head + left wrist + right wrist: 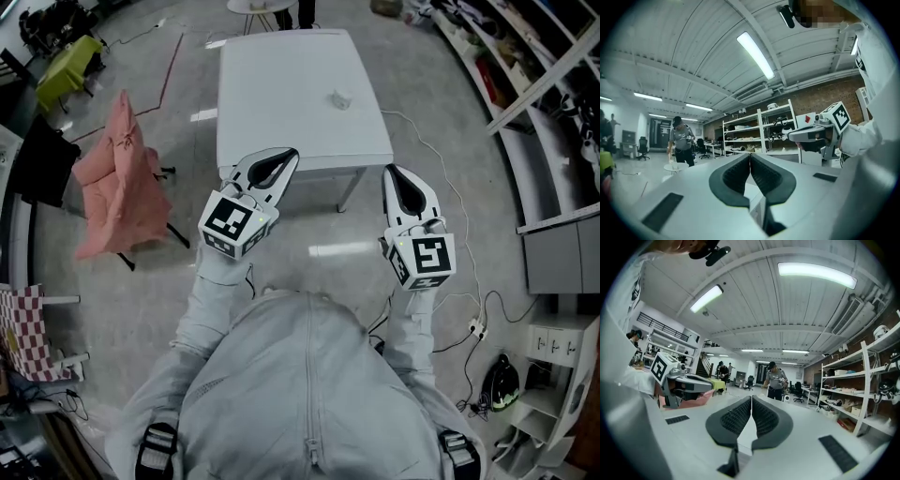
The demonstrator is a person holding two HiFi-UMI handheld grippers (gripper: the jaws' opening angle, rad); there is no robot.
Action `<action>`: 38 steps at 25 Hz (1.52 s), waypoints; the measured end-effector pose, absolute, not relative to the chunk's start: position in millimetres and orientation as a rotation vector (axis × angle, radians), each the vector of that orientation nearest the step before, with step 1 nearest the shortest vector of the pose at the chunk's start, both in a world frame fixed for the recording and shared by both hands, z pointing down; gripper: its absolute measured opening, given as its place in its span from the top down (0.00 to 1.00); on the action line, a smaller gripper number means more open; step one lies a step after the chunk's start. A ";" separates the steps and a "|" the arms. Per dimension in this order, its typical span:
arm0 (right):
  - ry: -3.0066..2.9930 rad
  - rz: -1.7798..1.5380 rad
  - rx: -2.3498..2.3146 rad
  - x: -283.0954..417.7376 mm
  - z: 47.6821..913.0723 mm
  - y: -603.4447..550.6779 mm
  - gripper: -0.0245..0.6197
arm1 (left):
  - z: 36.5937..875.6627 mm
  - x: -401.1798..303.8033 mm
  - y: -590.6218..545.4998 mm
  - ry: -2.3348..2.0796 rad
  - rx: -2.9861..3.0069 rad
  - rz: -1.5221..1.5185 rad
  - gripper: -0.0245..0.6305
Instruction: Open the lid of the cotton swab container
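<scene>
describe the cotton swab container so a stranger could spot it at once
Start at the big white table straight ahead. Toward its right side sits a small, pale container. It is the only thing on the tabletop.

The small pale thing on the white table is way too tiny to tell lid from body, honestly. The round table up top gets chopped off by the edge. The stuff on the shelves is just unreadable clutter.
</scene>
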State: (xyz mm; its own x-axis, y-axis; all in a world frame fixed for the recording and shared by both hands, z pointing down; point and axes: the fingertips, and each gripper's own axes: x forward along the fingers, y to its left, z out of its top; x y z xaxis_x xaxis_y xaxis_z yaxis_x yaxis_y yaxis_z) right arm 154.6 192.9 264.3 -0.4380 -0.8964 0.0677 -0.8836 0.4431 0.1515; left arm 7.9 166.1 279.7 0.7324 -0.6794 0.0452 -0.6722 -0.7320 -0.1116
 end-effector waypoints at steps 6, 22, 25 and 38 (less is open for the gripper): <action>-2.587 -0.143 1.542 181.6 266.3 199.1 0.91 | 286.2 29.2 176.5 1.162 -2.779 -0.203 0.93; -2.602 -0.153 1.500 218.8 274.2 205.0 0.91 | 298.1 61.3 191.0 1.224 -2.740 -0.254 0.93; -2.596 -0.143 1.508 217.8 278.8 193.2 0.91 | 303.6 61.2 179.0 1.217 -2.746 -0.255 0.93; -2.554 -0.150 1.530 174.6 284.6 69.8 0.91 | 310.4 26.5 42.7 1.168 -2.758 -0.243 0.93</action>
